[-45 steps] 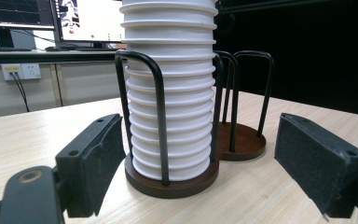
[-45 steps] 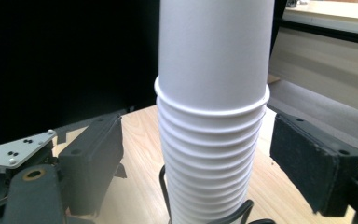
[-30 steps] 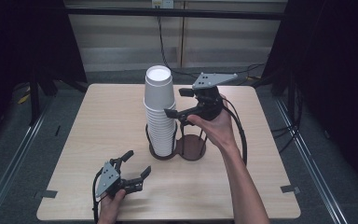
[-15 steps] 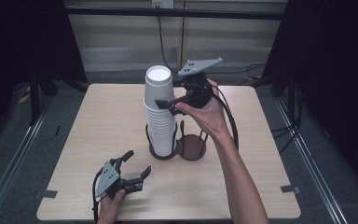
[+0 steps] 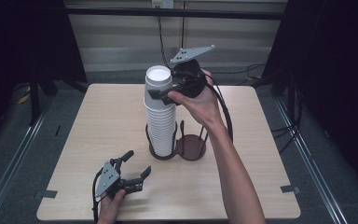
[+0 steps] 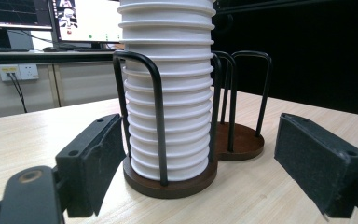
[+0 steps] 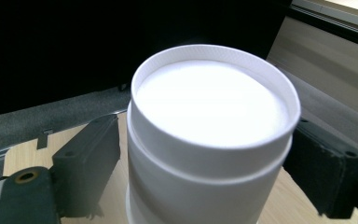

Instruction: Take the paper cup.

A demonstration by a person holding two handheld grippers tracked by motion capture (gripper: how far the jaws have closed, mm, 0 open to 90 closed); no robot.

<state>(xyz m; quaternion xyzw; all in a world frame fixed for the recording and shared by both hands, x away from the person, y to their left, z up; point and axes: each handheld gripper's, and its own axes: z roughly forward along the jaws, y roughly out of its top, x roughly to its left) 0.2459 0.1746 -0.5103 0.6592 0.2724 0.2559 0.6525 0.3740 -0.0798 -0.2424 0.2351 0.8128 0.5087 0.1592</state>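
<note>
A tall stack of white paper cups (image 5: 161, 116) stands in the left slot of a dark brown two-slot holder (image 5: 192, 149) with black wire loops, mid-table. My right gripper (image 5: 164, 92) is open at the stack's top. In the right gripper view its jaws stand on either side of the top cup (image 7: 209, 107), close to its wall, and I cannot tell if they touch. My left gripper (image 5: 138, 162) rests open on the table near the front edge and holds nothing. The left gripper view faces the stack (image 6: 168, 88) and the holder base (image 6: 168, 184).
The holder's right slot (image 6: 240, 144) has no cups in it. The light wooden table (image 5: 270, 154) has bare room on all sides of the holder. The right gripper's cable (image 5: 226, 116) hangs along the forearm. Dark curtains and a floor rail surround the table.
My right gripper has risen and moved left, from beside the stack to its top, and its jaws now straddle the top cup. The left gripper has not moved.
</note>
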